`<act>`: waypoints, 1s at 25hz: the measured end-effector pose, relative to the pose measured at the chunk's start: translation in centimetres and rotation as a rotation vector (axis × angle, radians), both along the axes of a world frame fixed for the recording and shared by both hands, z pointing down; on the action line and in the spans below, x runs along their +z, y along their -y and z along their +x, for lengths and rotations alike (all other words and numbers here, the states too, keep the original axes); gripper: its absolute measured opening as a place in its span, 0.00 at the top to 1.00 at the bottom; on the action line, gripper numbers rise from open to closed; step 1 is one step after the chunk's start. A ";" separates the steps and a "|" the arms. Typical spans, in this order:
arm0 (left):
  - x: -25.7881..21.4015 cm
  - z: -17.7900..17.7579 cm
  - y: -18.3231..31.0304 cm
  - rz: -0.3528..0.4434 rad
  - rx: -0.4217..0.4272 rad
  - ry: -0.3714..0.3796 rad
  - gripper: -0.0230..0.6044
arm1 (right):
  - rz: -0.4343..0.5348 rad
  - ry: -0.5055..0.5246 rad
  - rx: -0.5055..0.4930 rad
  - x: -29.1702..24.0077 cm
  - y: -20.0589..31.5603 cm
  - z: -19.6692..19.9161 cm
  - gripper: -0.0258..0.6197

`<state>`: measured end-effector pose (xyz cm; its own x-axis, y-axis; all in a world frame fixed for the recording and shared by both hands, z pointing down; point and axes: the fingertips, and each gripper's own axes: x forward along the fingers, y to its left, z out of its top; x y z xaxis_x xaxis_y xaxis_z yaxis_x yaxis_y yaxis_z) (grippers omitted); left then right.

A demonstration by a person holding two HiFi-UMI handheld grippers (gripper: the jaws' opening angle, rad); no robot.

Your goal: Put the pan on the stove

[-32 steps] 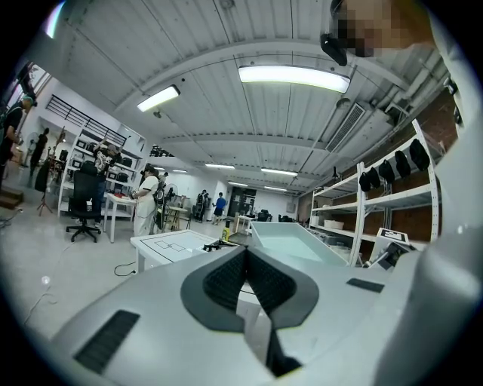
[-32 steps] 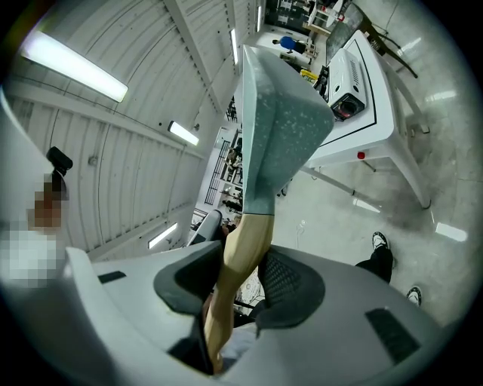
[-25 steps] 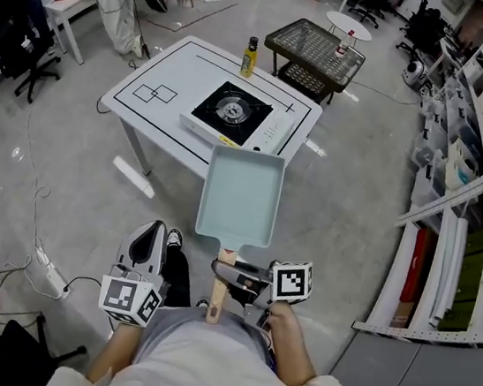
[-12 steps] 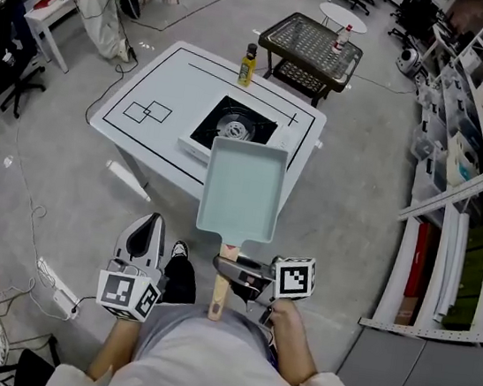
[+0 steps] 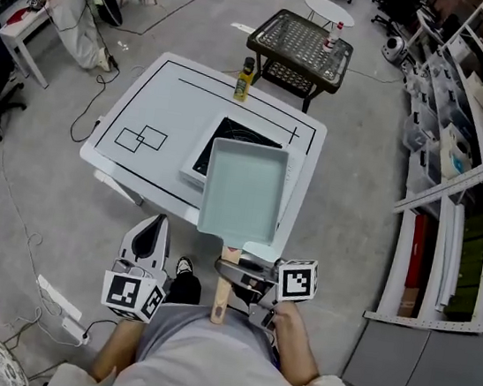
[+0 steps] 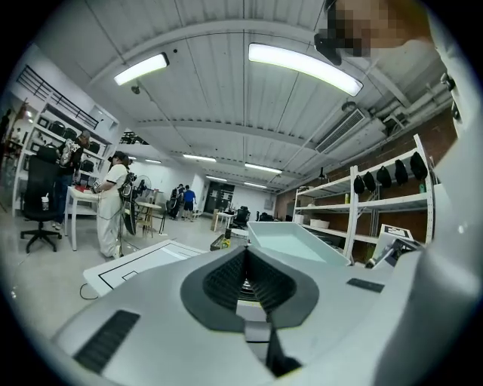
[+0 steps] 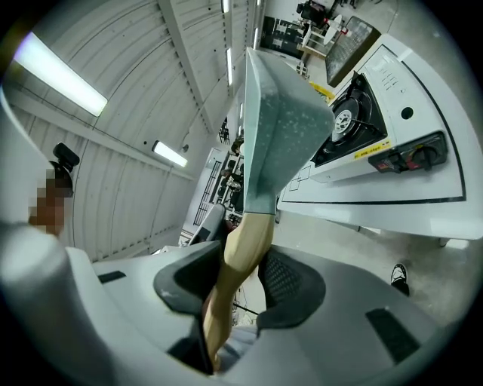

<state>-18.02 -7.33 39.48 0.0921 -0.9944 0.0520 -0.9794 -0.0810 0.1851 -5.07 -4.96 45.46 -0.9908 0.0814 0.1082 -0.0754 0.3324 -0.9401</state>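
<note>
I see the white table [image 5: 169, 102] with the black-and-white portable gas stove [image 5: 243, 133] ahead. The pale teal rectangular pan [image 5: 242, 190] is in the air, apparently short of the burner, not yet set down. My right gripper [image 5: 230, 273] pinches its wooden handle [image 5: 221, 296]. My left gripper [image 5: 152, 233] is pressed together, empty.

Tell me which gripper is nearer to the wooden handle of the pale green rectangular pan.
Right. The right gripper has its jaws clamped on the wooden handle. The left gripper is apart from it, on its left, jaws together and empty.
</note>
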 end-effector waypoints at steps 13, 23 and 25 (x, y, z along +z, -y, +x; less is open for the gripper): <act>0.2 -6.1 6.3 0.019 0.108 -0.021 0.96 | 0.016 0.002 0.114 -0.8 5.2 -6.5 0.72; 0.8 -7.8 9.1 0.019 0.156 -0.054 0.96 | 0.011 0.002 0.180 -0.7 7.8 -8.2 0.71; 1.4 -7.8 9.5 0.006 0.170 -0.059 0.96 | 0.010 0.003 0.188 -0.6 8.0 -8.2 0.71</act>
